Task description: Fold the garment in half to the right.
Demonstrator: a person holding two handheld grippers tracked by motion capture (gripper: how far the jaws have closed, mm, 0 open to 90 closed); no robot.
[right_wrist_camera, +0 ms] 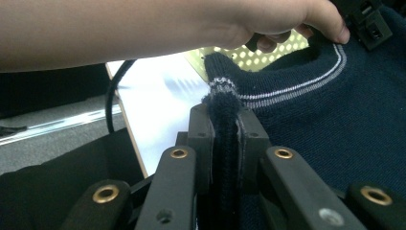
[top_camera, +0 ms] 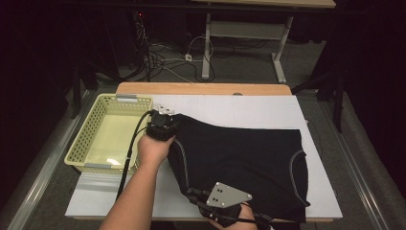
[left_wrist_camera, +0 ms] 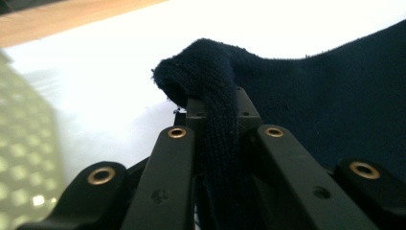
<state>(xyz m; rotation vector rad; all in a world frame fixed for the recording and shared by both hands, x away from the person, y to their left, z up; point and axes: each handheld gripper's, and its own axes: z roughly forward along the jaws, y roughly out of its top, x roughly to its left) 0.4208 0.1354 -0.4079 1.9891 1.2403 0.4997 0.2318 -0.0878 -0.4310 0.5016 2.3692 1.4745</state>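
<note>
On the white bench [top_camera: 268, 112] a dark knit sweater [top_camera: 249, 153] lies flat; left gripper [left_wrist_camera: 218, 108] and right gripper [right_wrist_camera: 224, 120] jaws each pinch its near-basket edge, which could slip if lifted unevenly

A perforated yellow basket [top_camera: 95, 139] sits on the white table [top_camera: 268, 112].

One overhead camera, two riding on the grippers

The high view looks forward and down from the desk's [top_camera: 249, 112] near edge, taking in the whole top and the floor beyond. The left gripper view sits close behind its own jaws at the dark garment [left_wrist_camera: 335, 91], facing the far edge. The right gripper view (equally close) looks from the near edge across to the basket [right_wrist_camera: 268, 53]; all three share the garment.
</note>
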